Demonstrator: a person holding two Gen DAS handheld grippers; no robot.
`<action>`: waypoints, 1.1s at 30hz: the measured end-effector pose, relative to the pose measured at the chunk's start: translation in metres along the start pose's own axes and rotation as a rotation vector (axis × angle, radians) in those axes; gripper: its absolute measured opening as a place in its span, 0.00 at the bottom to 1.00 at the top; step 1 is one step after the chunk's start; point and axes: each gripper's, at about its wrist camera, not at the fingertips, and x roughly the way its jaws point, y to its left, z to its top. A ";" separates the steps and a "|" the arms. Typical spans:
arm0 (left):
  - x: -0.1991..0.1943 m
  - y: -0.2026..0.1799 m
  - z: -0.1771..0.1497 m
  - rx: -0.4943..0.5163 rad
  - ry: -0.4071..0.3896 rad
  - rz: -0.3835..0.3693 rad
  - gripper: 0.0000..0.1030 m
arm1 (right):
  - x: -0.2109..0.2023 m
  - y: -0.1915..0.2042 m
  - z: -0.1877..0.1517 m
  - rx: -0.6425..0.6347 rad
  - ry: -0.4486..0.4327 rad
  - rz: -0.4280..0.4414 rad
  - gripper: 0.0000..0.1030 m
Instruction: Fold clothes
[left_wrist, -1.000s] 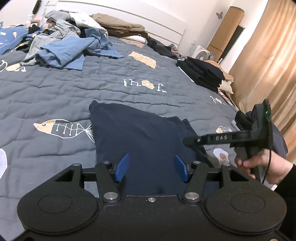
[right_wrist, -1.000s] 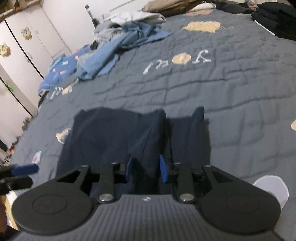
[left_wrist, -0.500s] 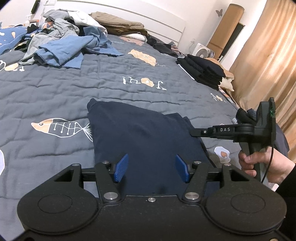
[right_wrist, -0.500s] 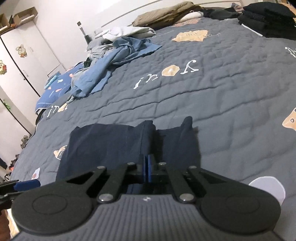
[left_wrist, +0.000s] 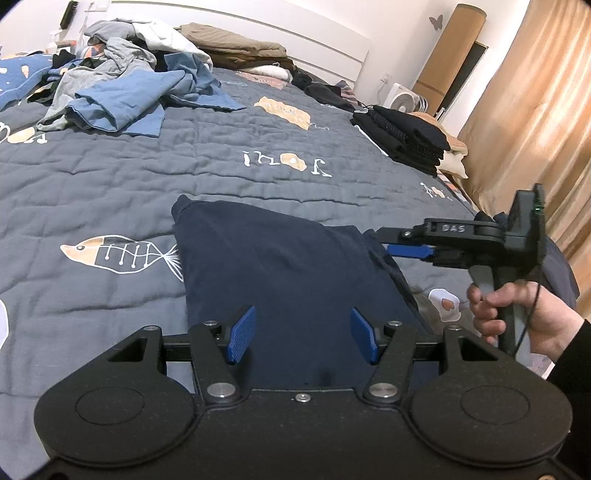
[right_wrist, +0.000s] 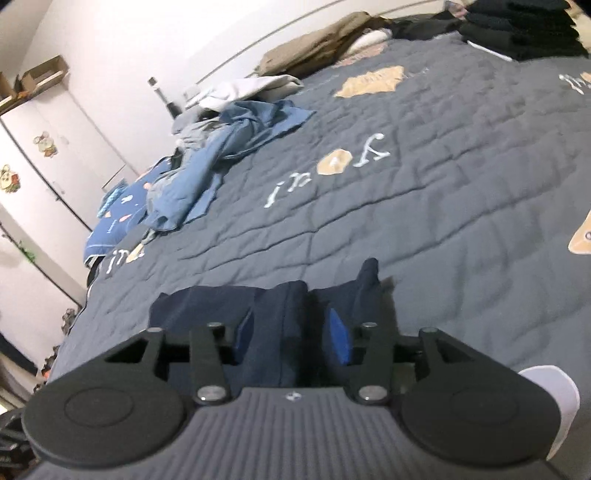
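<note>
A navy blue garment (left_wrist: 288, 273) lies partly folded on the grey quilted bed (left_wrist: 184, 173). My left gripper (left_wrist: 303, 336) hovers over its near edge, open, its blue pads (left_wrist: 242, 334) wide apart and gripping nothing. A person's hand (left_wrist: 517, 314) holds my right gripper (left_wrist: 406, 251) at the garment's right edge. In the right wrist view the right gripper (right_wrist: 291, 336) has its jaws opening. A raised fold of the navy garment (right_wrist: 284, 317) stands between the pads (right_wrist: 338, 341), which do not press on it.
A heap of blue and grey unfolded clothes (left_wrist: 122, 92) lies at the far left of the bed. A stack of folded black clothes (left_wrist: 402, 136) sits at the far right, with tan folded items (left_wrist: 236, 51) by the headboard. Curtains (left_wrist: 535, 110) hang to the right.
The right gripper closed fully half a second ago and has now opened again. It drew slightly back to the right along the garment's edge and rolled. The left gripper stayed still.
</note>
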 end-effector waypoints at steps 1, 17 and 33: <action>0.000 0.000 0.000 0.000 0.000 0.001 0.56 | 0.004 -0.002 0.000 0.006 0.008 -0.002 0.45; 0.006 0.004 0.003 -0.017 0.005 0.013 0.56 | 0.048 -0.006 -0.010 0.064 0.088 0.127 0.46; 0.000 0.008 0.005 -0.021 -0.009 0.009 0.56 | 0.002 0.004 0.008 0.077 -0.038 0.125 0.08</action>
